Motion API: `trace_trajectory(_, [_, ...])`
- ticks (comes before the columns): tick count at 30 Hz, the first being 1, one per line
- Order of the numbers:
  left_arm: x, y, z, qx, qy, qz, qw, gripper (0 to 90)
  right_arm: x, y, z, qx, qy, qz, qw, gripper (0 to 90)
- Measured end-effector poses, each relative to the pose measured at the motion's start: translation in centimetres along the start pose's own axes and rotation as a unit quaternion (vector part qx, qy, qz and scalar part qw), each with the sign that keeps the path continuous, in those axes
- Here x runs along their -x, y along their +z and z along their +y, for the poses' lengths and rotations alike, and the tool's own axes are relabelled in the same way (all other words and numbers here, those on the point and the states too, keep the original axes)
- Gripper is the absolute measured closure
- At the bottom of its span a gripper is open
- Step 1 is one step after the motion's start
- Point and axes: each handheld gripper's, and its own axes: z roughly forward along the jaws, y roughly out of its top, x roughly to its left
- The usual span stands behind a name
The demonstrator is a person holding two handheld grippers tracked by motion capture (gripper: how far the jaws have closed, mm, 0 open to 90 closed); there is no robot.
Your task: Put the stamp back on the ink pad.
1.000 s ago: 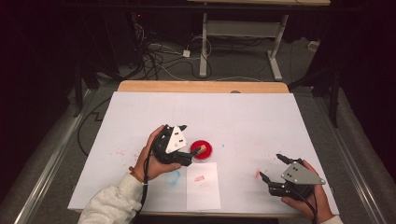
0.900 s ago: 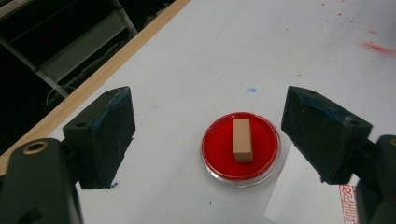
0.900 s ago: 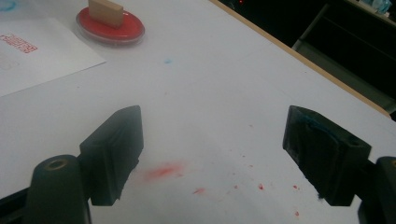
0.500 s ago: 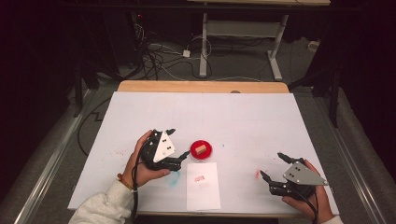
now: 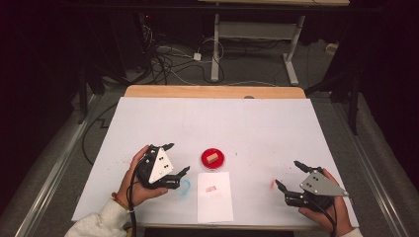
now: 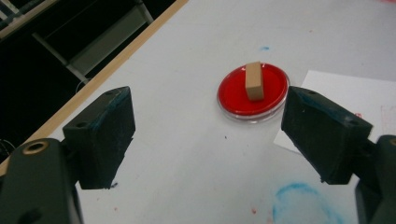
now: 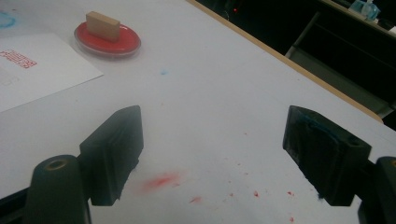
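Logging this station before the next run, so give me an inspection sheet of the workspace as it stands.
Surface: white table, red and blue ink smears near the front edge.
Job's things: wooden stamp block lies in the red ink pad dish; white paper beside it bears a red stamp print.
Clutter: nothing seen.
Grippers: left gripper open, apart from the dish; right gripper open, holding nothing.
Cables: tangle on the floor beyond the table.
Surroundings: dark room, white desk frame behind.
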Motion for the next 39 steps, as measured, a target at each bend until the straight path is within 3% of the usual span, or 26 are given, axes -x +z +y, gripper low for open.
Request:
trace_trajectory(13, [0.1,-1.1,-3.2,-0.029,-0.006,0.016,0.9994,16.9,0.1,-0.3,-0.3,-0.004,0.003,-0.007,1.0000,20.4])
trace_trajectory(19, [0.3,-1.2,-4.9,-0.048,-0.022,0.012,0.9985,17.0,0.2,-0.3,-0.4,-0.008,0.008,-0.009,0.9999,20.4])
trace_trajectory(22, [0.4,-1.2,-5.5,-0.062,-0.020,0.012,0.9978,16.9,0.3,-0.2,-0.5,-0.008,0.009,-0.008,0.9999,20.3])
trace_trajectory(26, [0.4,-1.4,-6.4,-0.070,-0.036,0.001,0.9969,17.0,0.3,-0.1,-0.6,-0.012,0.008,-0.006,0.9999,20.4])
trace_trajectory(28, [0.5,-1.4,-6.7,-0.079,-0.035,0.001,0.9963,17.0,0.3,-0.1,-0.6,-0.012,0.008,-0.004,0.9999,20.4])
trace_trajectory(39, [0.8,-1.7,-6.4,-0.065,-0.035,0.006,0.9972,17.0,0.2,-0.1,-0.6,-0.011,0.005,0.000,0.9999,20.4])
